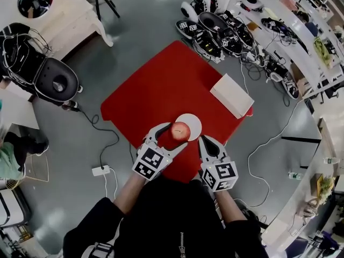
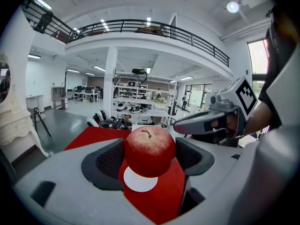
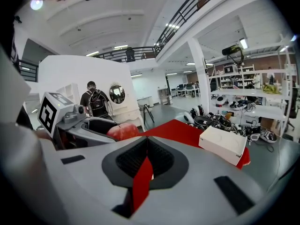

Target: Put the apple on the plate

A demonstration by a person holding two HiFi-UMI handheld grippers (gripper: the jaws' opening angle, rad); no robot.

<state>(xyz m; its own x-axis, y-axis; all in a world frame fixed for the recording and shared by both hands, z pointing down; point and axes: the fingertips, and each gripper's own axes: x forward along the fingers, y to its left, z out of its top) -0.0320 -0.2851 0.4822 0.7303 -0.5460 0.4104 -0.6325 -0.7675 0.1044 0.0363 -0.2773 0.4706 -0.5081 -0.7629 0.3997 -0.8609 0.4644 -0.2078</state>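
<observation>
Gripping the apple (image 2: 149,150) in my left claw (image 2: 150,157), I am holding it over the near edge of the white plate (image 1: 195,123) on the red bench (image 1: 161,85). My right claw (image 3: 146,144) is sitting closed and empty alongside, with a white box (image 1: 232,95) lying farther back.

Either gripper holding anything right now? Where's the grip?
The left gripper holds the apple, fingers pressing its two opposite sides, stem up. The right gripper is shut and empty.
</observation>
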